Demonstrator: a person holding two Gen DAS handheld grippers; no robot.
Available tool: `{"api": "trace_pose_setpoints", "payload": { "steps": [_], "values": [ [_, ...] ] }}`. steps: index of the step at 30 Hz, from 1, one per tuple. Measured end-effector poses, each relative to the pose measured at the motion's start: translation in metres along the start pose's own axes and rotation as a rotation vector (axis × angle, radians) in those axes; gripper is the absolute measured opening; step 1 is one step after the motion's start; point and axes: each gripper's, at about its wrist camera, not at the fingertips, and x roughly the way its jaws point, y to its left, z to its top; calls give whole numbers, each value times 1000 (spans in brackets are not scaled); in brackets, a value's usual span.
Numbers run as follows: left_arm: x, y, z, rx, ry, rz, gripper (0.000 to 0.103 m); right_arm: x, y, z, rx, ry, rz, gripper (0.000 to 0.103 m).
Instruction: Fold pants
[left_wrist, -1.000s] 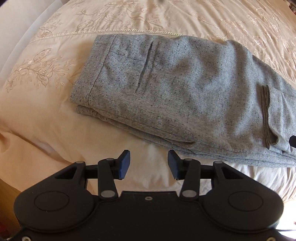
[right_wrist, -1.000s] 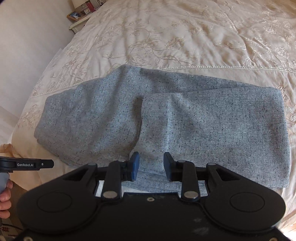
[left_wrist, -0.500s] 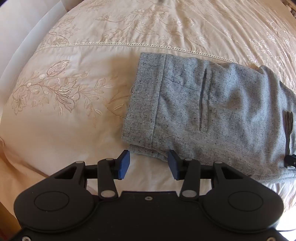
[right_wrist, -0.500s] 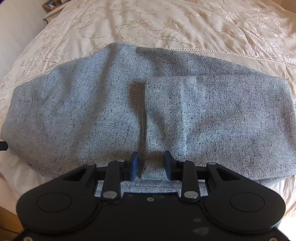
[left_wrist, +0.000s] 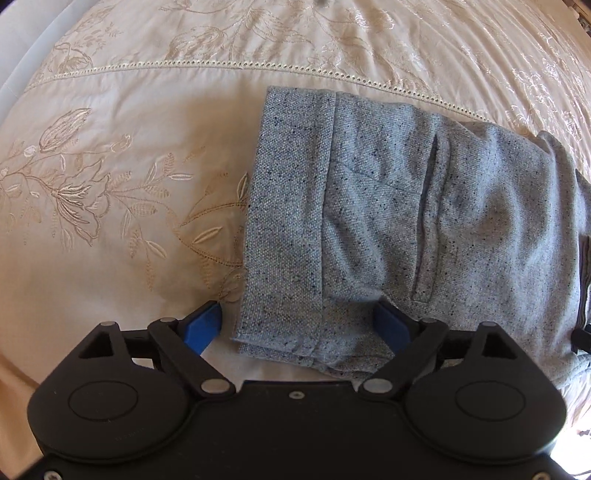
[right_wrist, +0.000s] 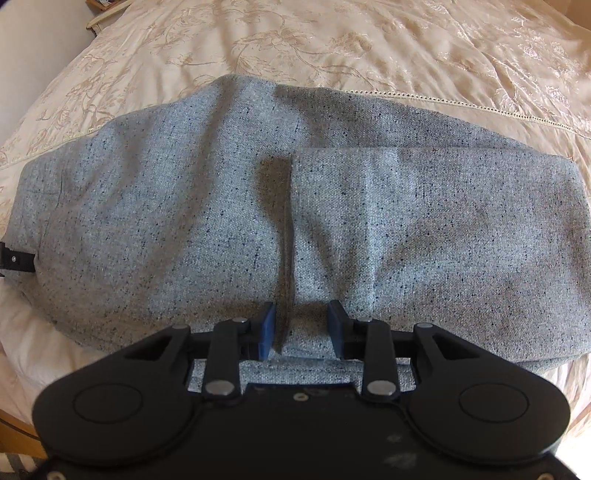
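Note:
Grey speckled pants (left_wrist: 406, 221) lie folded on a cream embroidered bedspread (left_wrist: 110, 166). In the left wrist view the waistband end with a slit pocket is close ahead. My left gripper (left_wrist: 299, 325) is wide open, its blue fingers on either side of the waistband's near corner. In the right wrist view the pants (right_wrist: 184, 221) fill the middle, with a folded leg edge lying on top. My right gripper (right_wrist: 301, 328) is open, its fingers straddling that folded edge at the near side of the pants.
The bedspread (right_wrist: 369, 44) stretches beyond the pants, with a lace seam line across it. A bedside shelf (right_wrist: 107, 7) shows at the far left top. The other gripper's tip (right_wrist: 14, 258) shows at the left edge.
Both grippers have moved forward and down onto the pants. The left gripper shifted toward the waistband end and opened wider around its corner. The right gripper closed in on the folded leg edge.

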Motion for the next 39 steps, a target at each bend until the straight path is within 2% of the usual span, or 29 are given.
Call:
{"api": "trace_pose_setpoints", "payload": {
  "steps": [3,7,9,10,11,12,14,17,20,24,27,30,39],
  "values": [
    [12,9,5,-24,29,-41,102,1,0,2,10,4,-6,34],
    [15,20,8,-59,23,-116,99,1,4,3,18,1,-13,36],
    [10,23,6,-61,-3,-162,80,1,4,2,18,-1,-13,36],
    [5,24,5,-50,-15,-204,63,2,4,2,16,-1,-14,36],
    [1,23,4,-41,-28,-210,49,1,5,3,13,0,-14,36],
    [-6,22,4,-22,-41,-224,43,1,5,3,12,1,-14,36],
    [-18,23,2,0,-67,-230,34,-1,5,4,14,6,-10,36],
    [-35,31,4,-14,-95,-253,27,-7,4,7,24,4,3,36],
    [-53,37,2,-45,-131,-269,19,-25,-1,7,65,-77,6,34],
    [-75,32,2,-34,-174,-266,18,-37,-2,-2,88,-141,4,34],
    [-86,24,0,6,-198,-241,18,-25,1,-11,57,-73,16,35],
    [-92,5,-4,42,-230,-223,18,-5,8,-22,-24,0,10,35],
    [-137,-34,-10,89,-333,-243,17,10,10,-28,-76,-24,2,36]
  ]
}}
